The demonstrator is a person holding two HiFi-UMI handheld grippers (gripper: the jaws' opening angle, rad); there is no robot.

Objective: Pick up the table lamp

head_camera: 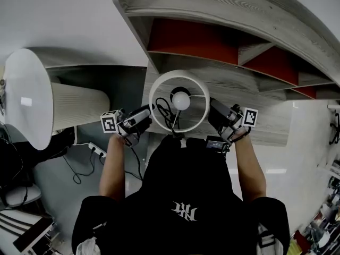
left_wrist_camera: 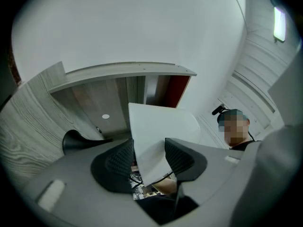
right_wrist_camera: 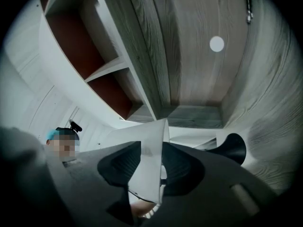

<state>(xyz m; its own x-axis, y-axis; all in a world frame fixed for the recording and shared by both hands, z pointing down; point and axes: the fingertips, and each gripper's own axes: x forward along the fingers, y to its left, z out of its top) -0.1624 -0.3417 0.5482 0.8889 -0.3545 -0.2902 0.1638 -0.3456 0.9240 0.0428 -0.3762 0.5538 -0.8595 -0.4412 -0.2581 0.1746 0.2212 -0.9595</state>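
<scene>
Nearest the head camera were the person's black-shirted shoulders (head_camera: 180, 206), with both forearms reaching up the picture to the table lamp (head_camera: 180, 100). It showed from straight above as a pale ring of shade (head_camera: 179, 74) with the bulb at its middle. The lamp hung over the front edge of a grey wooden shelf unit (head_camera: 260, 122). Its stem and foot were hidden under the shade, so whether the foot touched the wood could not be told. The left gripper (head_camera: 149, 112) met the shade's left side and the right gripper (head_camera: 212, 108) met its right side, directly opposite. The lamp thus stood between them, its long axis upright and pointing at the camera, with neither hand nearer than the other. A bigger lampshade (head_camera: 32, 100) lay well apart at the left edge. In the left gripper view the left gripper (left_wrist_camera: 149, 159) had its jaws fairly wide yet closed on the shade's wall (left_wrist_camera: 156, 131), a ribbed pad pressing each face. In the right gripper view the right gripper (right_wrist_camera: 150, 163) likewise pinched the shade (right_wrist_camera: 152, 148), seen edge-on between both pads, with the shelf unit (right_wrist_camera: 189, 56) beyond. As a judgement, the lift turned on both hands rising evenly, so that the upright lamp would not tip.
</scene>
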